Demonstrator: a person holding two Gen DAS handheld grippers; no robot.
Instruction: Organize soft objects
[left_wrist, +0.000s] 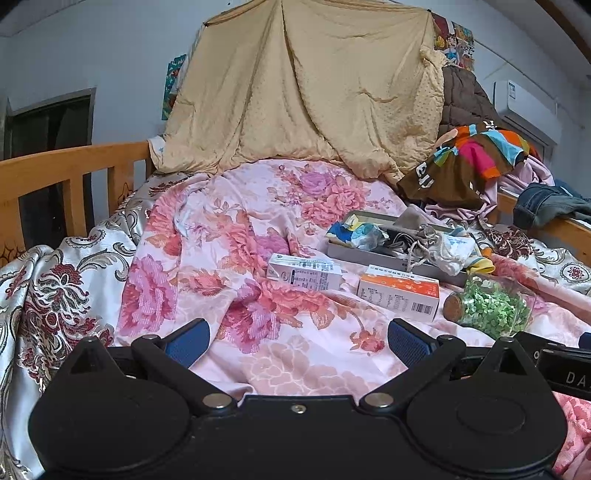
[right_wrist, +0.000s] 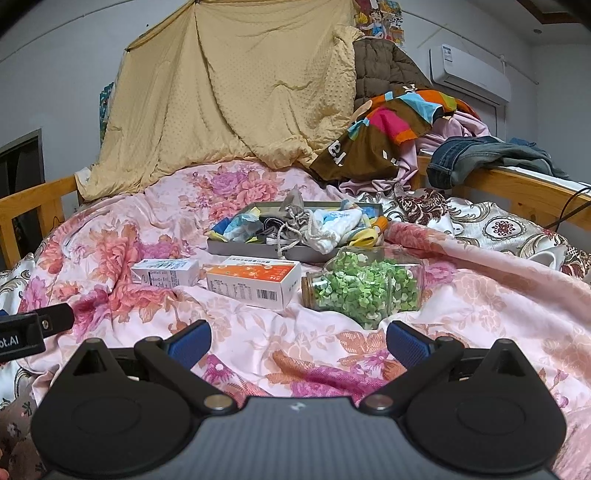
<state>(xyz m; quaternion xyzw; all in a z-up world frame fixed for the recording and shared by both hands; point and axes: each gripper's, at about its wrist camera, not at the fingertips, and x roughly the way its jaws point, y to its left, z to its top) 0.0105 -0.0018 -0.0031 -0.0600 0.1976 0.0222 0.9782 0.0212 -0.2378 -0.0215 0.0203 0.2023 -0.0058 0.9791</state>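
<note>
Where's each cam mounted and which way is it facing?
Left wrist: on the left claw, looking up the bed at the white carton; its open blue fingers and, far right, the other gripper's body show.
Right wrist: on the right claw, aimed at the jar; open fingers show, other gripper at far left.
Shared: carton, orange box, jar, tray, tan blanket.

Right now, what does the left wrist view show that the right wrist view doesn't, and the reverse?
Only the left wrist view shows the long wooden rail on the left and its own open left gripper. Only the right wrist view shows the black cable over the right-hand rail and its own open right gripper. Both show the grey tray of soft items, two cartons, the jar of green bits and the floral quilt.
</note>
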